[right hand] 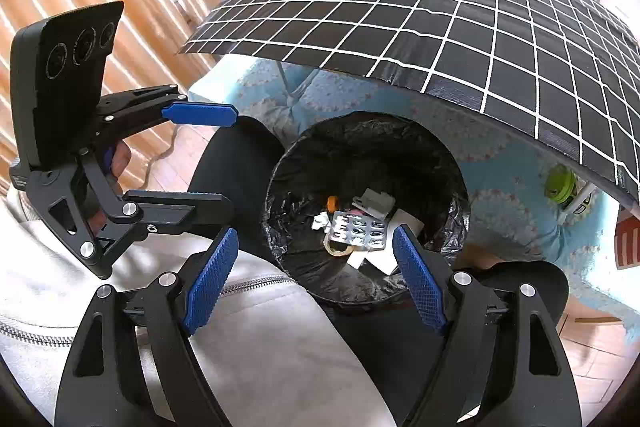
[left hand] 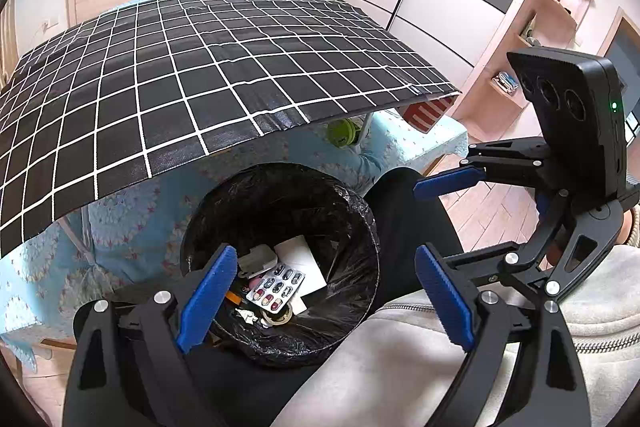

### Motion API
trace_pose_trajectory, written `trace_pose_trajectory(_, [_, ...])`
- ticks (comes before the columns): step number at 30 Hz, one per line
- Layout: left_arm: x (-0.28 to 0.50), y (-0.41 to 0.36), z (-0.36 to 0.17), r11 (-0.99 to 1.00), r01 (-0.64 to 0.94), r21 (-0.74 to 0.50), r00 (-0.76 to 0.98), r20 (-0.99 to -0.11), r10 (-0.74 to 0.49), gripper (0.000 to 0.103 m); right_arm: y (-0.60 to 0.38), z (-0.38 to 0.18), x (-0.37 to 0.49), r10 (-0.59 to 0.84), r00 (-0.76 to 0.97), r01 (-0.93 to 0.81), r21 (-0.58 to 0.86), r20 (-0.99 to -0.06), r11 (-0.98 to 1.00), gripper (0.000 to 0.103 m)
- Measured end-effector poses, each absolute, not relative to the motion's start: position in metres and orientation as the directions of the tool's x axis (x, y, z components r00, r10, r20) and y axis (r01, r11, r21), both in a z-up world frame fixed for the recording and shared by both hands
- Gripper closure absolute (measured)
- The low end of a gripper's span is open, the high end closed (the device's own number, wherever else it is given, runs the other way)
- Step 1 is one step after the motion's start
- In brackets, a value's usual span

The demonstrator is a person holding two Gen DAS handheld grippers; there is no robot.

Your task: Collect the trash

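Note:
A round bin with a black liner (left hand: 362, 211) (right hand: 276, 187) stands on the floor below the table edge. Inside lie a pill blister pack (left hand: 276, 287) (right hand: 358, 229), white paper (left hand: 300, 253), a grey plastic piece (left hand: 256, 259) (right hand: 374, 203), a tape roll (left hand: 278, 317) (right hand: 338, 247) and an orange cap (right hand: 333, 203). My left gripper (left hand: 324, 297) is open and empty over the bin's near rim; it also shows in the right wrist view (right hand: 216, 159). My right gripper (right hand: 316, 275) is open and empty at the bin's near rim; it also shows in the left wrist view (left hand: 424, 215).
A table with a black checked cloth (left hand: 200, 67) (right hand: 480, 19) overhangs a bed with a blue floral sheet (left hand: 120, 219). A green object (left hand: 342, 133) (right hand: 558, 183) lies under the table. The person's dark trouser leg (left hand: 408, 219) and grey jacket (right hand: 280, 347) are close by. Wardrobe and shelves stand right.

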State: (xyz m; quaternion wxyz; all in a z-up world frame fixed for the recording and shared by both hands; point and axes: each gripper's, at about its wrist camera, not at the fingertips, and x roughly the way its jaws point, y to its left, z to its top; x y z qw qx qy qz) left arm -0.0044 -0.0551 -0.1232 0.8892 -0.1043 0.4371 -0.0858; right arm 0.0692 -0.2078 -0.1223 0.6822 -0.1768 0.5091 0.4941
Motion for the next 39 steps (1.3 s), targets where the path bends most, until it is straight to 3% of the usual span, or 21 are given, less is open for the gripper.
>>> trace_pose_trajectory(39, [-0.0049, -0.0535, -0.1236, 0.964, 0.054, -0.262, 0.605, -0.759, -0.24, 0.016, -0.2073, -0.1227, 0.0688, 0.496, -0.005, -0.851, 0.265, -0.868, 0.454, 0.024])
